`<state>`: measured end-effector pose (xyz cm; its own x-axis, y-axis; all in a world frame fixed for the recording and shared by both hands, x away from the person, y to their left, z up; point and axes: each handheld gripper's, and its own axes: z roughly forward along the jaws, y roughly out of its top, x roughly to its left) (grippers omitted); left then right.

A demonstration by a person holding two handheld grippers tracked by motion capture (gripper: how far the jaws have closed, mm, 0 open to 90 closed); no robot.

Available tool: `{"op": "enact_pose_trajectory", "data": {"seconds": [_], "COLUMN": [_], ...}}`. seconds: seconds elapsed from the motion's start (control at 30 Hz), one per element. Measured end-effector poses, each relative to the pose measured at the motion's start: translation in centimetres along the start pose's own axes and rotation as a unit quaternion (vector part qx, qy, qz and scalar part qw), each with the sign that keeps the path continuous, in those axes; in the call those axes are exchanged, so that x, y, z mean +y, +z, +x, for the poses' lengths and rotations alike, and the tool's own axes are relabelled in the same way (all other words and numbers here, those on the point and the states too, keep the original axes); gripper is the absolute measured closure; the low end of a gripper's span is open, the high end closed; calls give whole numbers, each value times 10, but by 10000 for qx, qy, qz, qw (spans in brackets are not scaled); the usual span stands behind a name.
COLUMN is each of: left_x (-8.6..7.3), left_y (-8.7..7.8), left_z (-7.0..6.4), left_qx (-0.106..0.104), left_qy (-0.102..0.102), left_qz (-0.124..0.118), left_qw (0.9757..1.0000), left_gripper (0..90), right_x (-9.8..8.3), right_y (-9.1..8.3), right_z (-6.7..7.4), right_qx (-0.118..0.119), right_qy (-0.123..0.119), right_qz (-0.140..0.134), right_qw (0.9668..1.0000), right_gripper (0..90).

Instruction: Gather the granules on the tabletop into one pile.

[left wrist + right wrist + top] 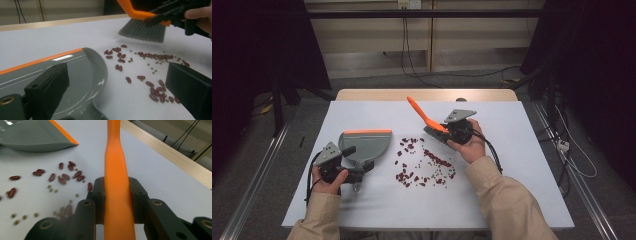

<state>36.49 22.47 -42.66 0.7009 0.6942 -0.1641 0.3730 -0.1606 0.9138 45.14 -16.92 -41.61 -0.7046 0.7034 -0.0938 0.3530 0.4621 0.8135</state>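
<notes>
Holding brush (428,119) above scattered beans (424,162) on white counter (512,200), right gripper (457,131) jaws clamped on orange handle. Risking flicking beans past dustpan (367,145) if swept too fast. Handle pointing up and away, long axis slanting leftward. Left gripper (343,167) jaws seemingly gripping dustpan handle, grip unclear.
</notes>
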Motion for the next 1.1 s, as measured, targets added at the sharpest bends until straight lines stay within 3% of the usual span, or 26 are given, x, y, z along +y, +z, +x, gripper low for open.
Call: {"op": "enact_pose_trajectory", "data": {"seconds": [0.23, 0.33, 0.47, 0.6, 0.67, 0.87, 1.1], "left_x": [-1, -1, -1, -1, -1, -1, -1], "left_y": [0, 0, 0, 0, 0, 0, 0], "left_z": [3, 3, 3, 3, 3, 2, 1], "left_qx": [19, 24, 29, 45, 46, 26, 29], "left_qy": [-31, -36, -25, -44, -38, -13, -7], "left_qz": [-3, 2, 20, 2, 10, 3, -17], "left_qw": [10000, 10000, 10000, 10000, 10000, 10000, 10000], "left_gripper": [49, 49, 49, 49, 49, 49, 50], "right_x": [8, 11, 9, 11, 11, 6, 1], "right_y": [25, 34, 44, 43, 40, 29, 17], "right_z": [-13, -12, -4, 6, 9, 22, 32], "right_qx": [-101, -94, 93, 240, 497, 732, 1003], "right_qy": [-184, -373, -547, -794, -858, -1112, -1245], "right_qz": [-20, 3, -20, 123, 131, 133, 128], "right_qw": [9998, 9993, 9985, 9965, 9950, 9910, 9871], "right_gripper": [714, 714, 714, 714, 714, 713, 713]}}
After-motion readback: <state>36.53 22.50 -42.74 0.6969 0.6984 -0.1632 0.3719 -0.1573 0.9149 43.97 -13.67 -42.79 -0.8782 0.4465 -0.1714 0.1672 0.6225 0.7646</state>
